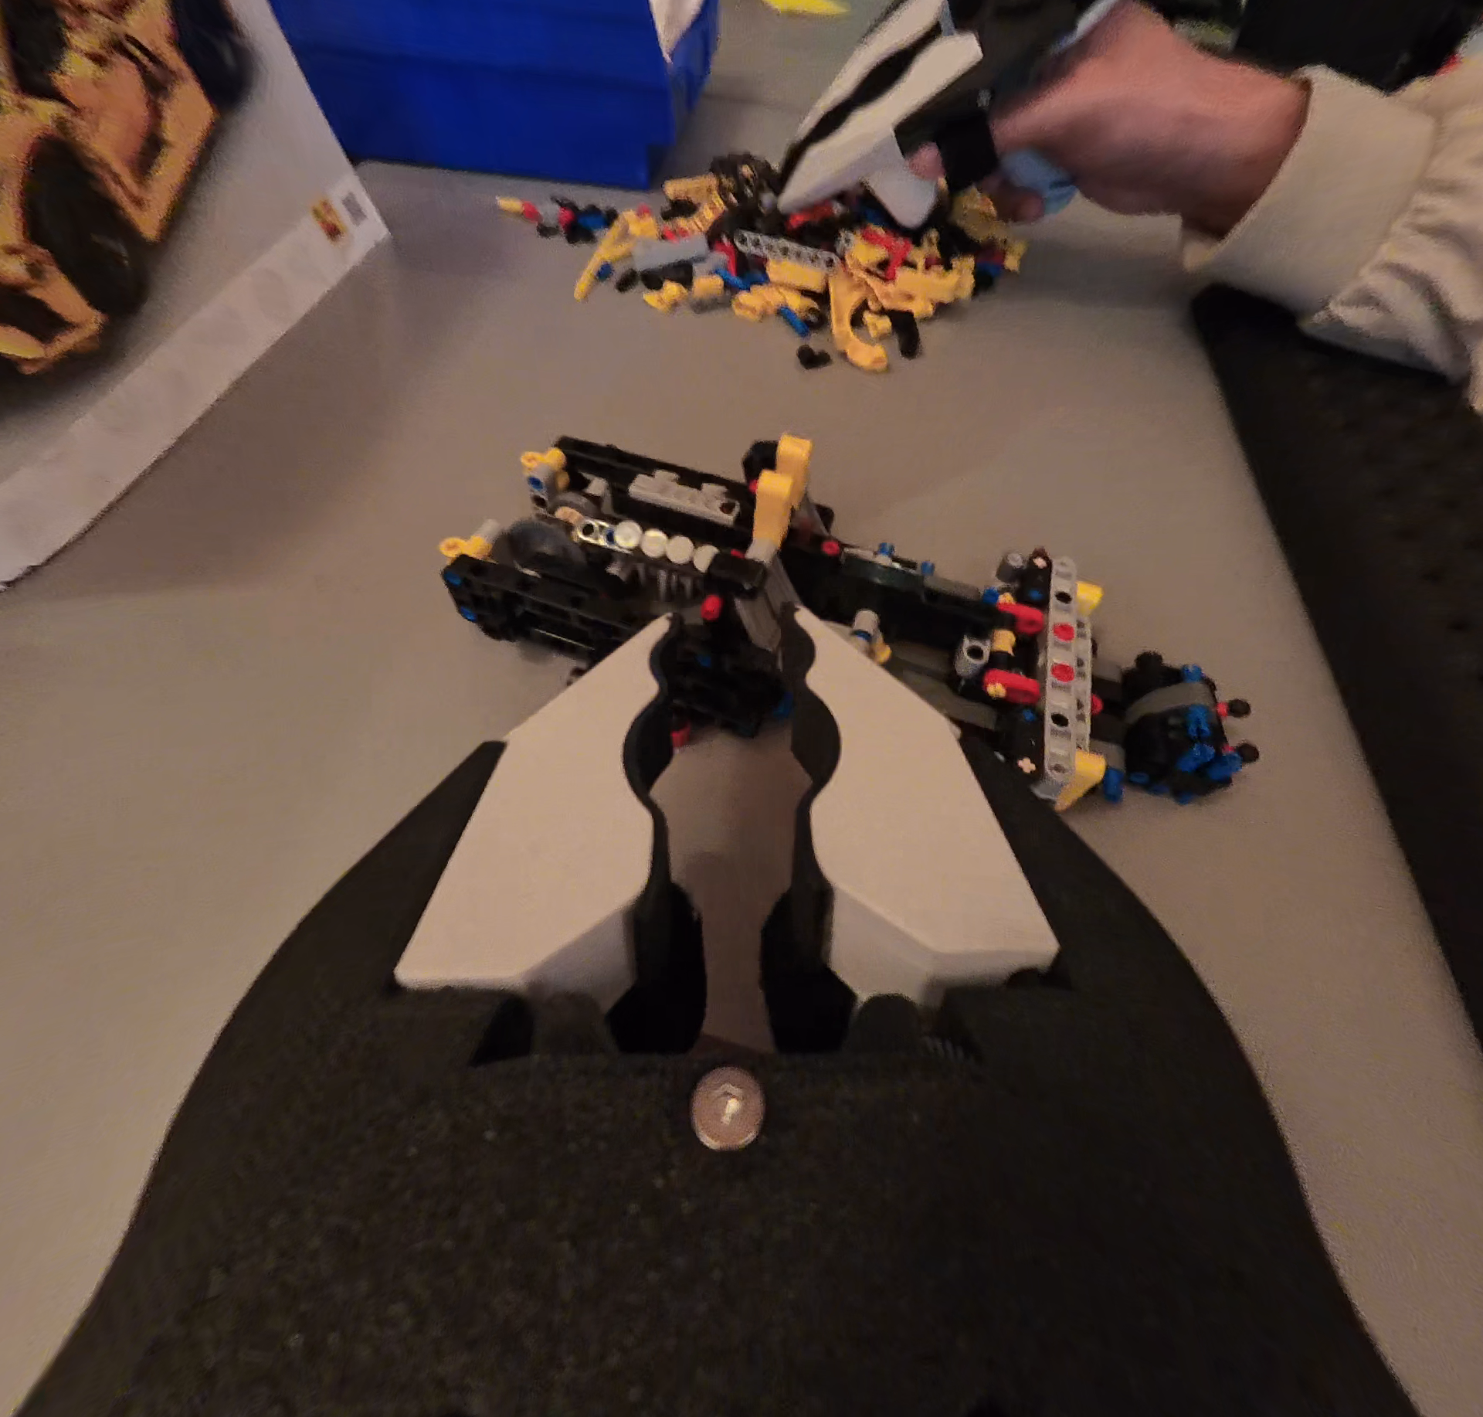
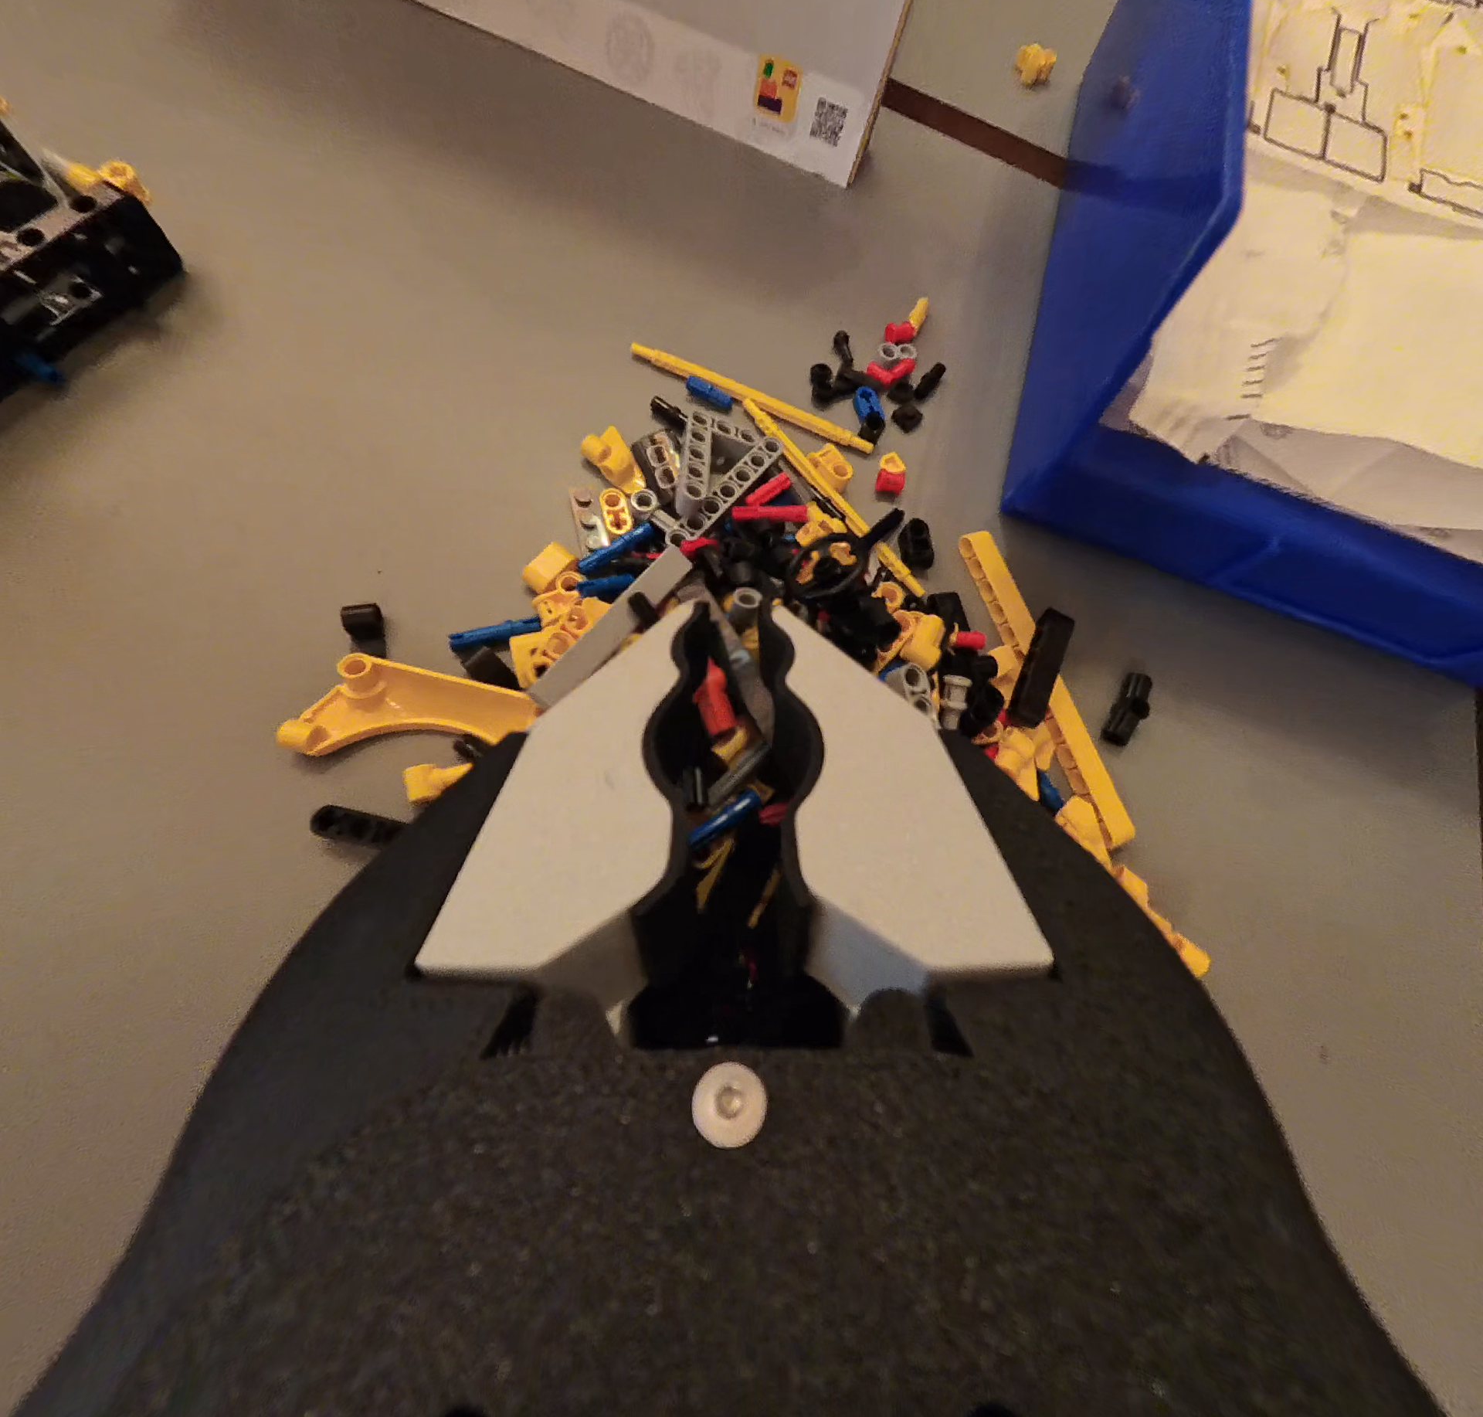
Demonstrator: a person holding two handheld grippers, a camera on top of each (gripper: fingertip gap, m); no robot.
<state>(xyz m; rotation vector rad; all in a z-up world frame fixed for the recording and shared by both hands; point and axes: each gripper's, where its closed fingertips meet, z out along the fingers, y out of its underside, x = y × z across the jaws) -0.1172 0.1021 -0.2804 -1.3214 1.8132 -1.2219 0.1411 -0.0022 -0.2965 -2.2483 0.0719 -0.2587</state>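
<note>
A half-built black, yellow and grey brick-kit chassis [image 1: 899, 584] lies on the grey table [image 1: 281, 696]. My left gripper [image 1: 730, 624] is shut on a black block at its near side. A pile of loose yellow, black, red and blue pieces [image 2: 722, 487] lies farther back. My right gripper [image 2: 732, 612] points down into that pile, jaws a narrow gap apart, with small grey and red pieces between them. I cannot tell if it pinches one. The right gripper [image 1: 790, 190] and the hand [image 1: 1139, 134] holding it also show in the left wrist view. The chassis end [image 2: 72, 255] shows at the right view's left edge.
A blue bin [image 2: 1123, 335] holding white papers [image 2: 1324, 255] stands right of the pile. A printed cardboard box [image 1: 120, 174] lies at the left. One yellow piece [image 2: 1035, 62] sits apart near the bin. The table's edge and dark floor [image 1: 1364, 576] are at the right.
</note>
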